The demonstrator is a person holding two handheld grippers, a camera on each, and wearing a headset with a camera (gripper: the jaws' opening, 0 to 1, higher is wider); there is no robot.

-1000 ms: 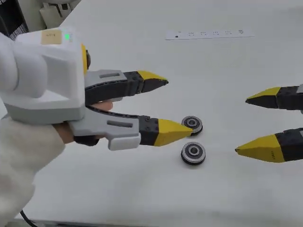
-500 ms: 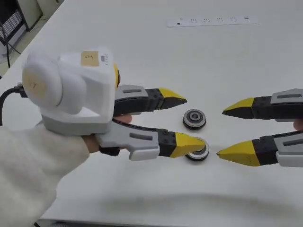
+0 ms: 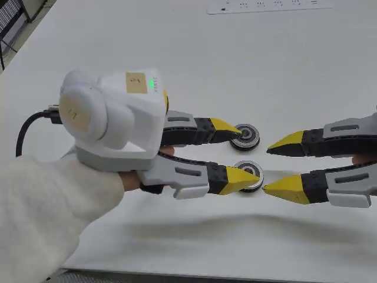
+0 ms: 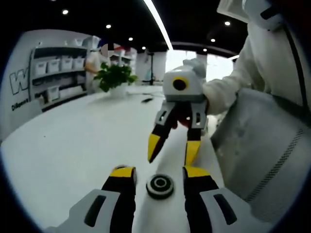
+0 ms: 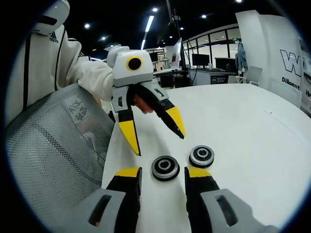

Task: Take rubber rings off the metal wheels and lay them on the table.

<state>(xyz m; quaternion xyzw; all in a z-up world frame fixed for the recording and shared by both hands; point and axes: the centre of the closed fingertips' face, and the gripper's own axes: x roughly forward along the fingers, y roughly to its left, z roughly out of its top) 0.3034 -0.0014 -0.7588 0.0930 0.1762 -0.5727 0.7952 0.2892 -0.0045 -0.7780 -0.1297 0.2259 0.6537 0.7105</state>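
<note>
On the white table (image 3: 177,53), 2 metal wheels are set close together: the far wheel (image 3: 246,137) and the near wheel (image 3: 250,166). A dark rubber ring (image 3: 257,138) is seen around each. The left gripper (image 3: 242,152) is held open, its tips at the wheels. The right gripper (image 3: 268,169) is held open too, with the near wheel just before its tips.

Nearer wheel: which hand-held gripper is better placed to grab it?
Probably left: the open left hand-held gripper has that wheel well between its jaws; the right hand-held gripper only at its tips.
</note>
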